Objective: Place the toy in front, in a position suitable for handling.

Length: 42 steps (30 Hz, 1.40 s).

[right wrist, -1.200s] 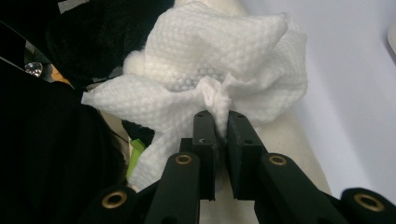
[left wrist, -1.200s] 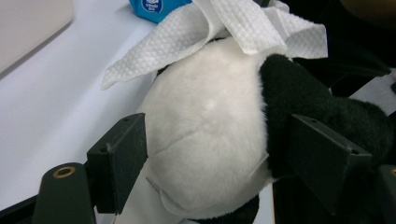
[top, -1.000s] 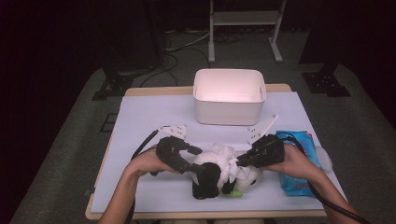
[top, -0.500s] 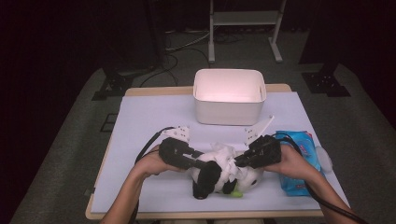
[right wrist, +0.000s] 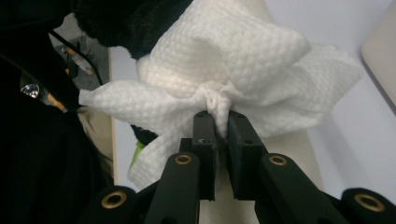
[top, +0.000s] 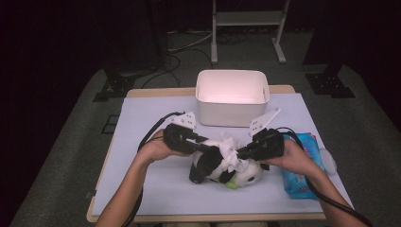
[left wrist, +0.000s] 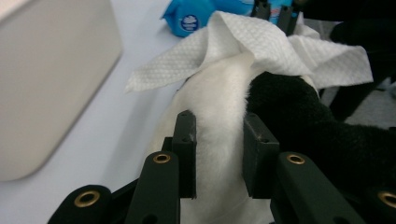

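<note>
A black and white plush panda (top: 215,166) lies at the middle of the table near the front. My left gripper (top: 207,147) comes in from the left; its jaws have just been closing and now pinch the panda's white body (left wrist: 219,79) between the pads, as the left gripper view (left wrist: 218,122) shows. A crumpled white wipe (top: 231,152) rests on top of the toy. From the right, my right gripper (top: 240,152) is shut on a bunched fold of that wipe (right wrist: 224,60), seen close in the right gripper view (right wrist: 220,116).
A white bin (top: 231,94) stands behind the toy at the back centre of the pale table sheet (top: 151,118). A blue pack of wipes (top: 302,168) lies under my right forearm at the right. The bin wall (left wrist: 46,70) is close on the left gripper's left.
My left gripper has slid right onto the panda, closed on its white body and risen a little. The right gripper has stayed shut on the wipe in place.
</note>
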Each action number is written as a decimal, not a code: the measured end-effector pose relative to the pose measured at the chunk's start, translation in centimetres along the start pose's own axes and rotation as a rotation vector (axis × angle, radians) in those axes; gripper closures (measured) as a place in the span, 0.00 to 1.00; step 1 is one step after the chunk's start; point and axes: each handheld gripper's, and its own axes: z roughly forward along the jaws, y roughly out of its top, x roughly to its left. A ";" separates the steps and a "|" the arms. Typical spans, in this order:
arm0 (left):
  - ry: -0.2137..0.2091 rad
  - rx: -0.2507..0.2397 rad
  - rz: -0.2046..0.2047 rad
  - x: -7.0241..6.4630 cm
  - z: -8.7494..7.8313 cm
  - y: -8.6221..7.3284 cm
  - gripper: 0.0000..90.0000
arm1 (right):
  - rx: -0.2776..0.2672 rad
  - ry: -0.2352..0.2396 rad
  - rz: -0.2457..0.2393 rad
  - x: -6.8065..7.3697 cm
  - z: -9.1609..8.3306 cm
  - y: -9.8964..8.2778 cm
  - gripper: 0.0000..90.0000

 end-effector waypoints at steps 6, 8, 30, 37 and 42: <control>0.017 0.019 -0.004 1.0 0.0 -0.7 0.74 | 0.004 -0.002 0.001 -0.4 0.9 0.4 0.91; -0.009 0.017 -0.033 1.0 -0.1 -1.5 0.70 | 0.017 0.006 -0.013 -0.2 1.4 0.6 0.91; -0.073 0.013 -0.149 -0.8 -0.2 -3.6 0.34 | 0.053 0.057 -0.067 1.6 1.8 0.8 0.91; -0.091 0.015 -0.114 -1.5 -0.2 -3.9 0.35 | 0.038 -0.015 -0.027 0.3 -0.2 0.1 0.91; -0.102 0.004 -0.132 -1.6 -0.3 -3.9 0.32 | 0.069 0.015 -0.011 0.4 0.8 -0.7 0.91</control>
